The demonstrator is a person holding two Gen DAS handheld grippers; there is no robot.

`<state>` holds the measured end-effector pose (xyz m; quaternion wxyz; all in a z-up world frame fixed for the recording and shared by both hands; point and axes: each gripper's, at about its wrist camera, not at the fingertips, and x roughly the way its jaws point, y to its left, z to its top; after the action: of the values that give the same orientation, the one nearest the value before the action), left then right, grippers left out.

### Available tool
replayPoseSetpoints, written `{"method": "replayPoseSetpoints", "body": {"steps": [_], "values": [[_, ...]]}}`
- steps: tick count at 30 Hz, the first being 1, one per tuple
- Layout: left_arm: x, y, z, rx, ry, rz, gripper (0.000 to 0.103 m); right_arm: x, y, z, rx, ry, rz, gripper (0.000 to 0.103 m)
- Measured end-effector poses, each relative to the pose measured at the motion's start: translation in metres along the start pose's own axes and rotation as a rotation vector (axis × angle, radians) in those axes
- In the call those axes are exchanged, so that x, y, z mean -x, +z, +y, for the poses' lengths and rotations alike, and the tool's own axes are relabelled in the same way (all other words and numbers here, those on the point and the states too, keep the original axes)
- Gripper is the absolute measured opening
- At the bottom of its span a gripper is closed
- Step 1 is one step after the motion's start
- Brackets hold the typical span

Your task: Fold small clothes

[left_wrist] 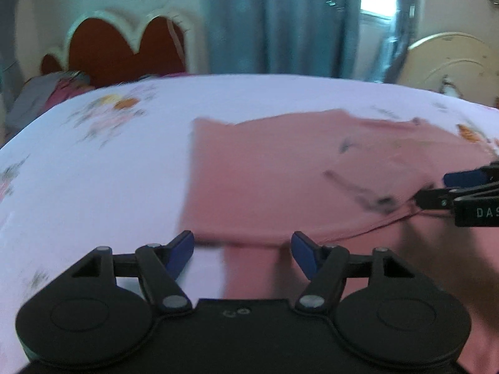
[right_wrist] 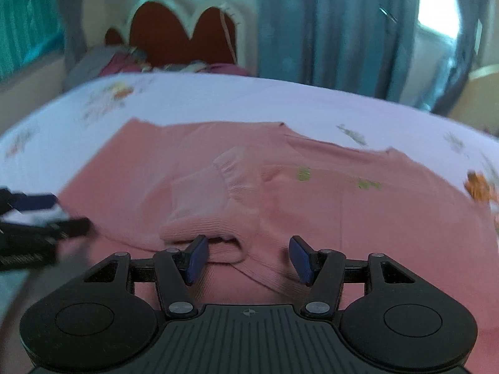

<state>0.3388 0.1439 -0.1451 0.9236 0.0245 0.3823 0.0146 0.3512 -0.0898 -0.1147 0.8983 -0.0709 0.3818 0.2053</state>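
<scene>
A pink sweater (right_wrist: 218,168) lies flat on the flowered bedsheet (left_wrist: 93,155), mid-frame, one cuffed sleeve (right_wrist: 230,168) folded across it. Both the left gripper (left_wrist: 242,251) and right gripper (right_wrist: 248,257) hover released, empty. Best pinch the near hem at both corners together, then carry it evenly upward.

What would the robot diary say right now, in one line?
step: folding | pink sweater: flat on bed sheet | left tongs: open | right tongs: open
</scene>
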Motion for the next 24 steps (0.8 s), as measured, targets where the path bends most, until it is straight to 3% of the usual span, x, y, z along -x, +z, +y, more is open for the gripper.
{"method": "replayPoseSetpoints", "body": {"steps": [3, 6, 8, 9, 13, 16, 18, 24], "values": [[-0.008, -0.008, 0.004, -0.004, 0.015, 0.025, 0.067, -0.014, 0.001, 0.013, 0.09, -0.029, 0.004, 0.057], [-0.012, -0.012, 0.01, 0.005, 0.017, 0.024, 0.068, -0.022, 0.007, 0.016, 0.101, -0.022, -0.015, 0.057], [-0.014, -0.01, 0.011, 0.007, 0.023, 0.02, 0.071, -0.02, 0.013, 0.013, 0.076, 0.0, -0.039, 0.026], [-0.015, -0.009, 0.007, 0.002, 0.029, 0.016, 0.072, -0.019, 0.018, 0.009, 0.057, 0.004, -0.045, 0.019], [-0.016, -0.009, 0.011, 0.009, 0.051, 0.0, 0.074, -0.003, 0.032, -0.019, -0.104, 0.03, -0.1, 0.016], [-0.018, -0.003, 0.013, 0.028, 0.069, -0.024, 0.066, 0.014, 0.038, -0.054, -0.242, 0.012, -0.134, 0.01], [-0.021, 0.001, 0.014, 0.038, 0.069, -0.036, 0.052, 0.021, 0.033, -0.08, -0.32, -0.006, -0.128, 0.009], [-0.024, 0.003, 0.01, 0.029, 0.041, -0.057, 0.023, 0.024, -0.005, -0.13, -0.45, -0.088, -0.04, 0.009]]}}
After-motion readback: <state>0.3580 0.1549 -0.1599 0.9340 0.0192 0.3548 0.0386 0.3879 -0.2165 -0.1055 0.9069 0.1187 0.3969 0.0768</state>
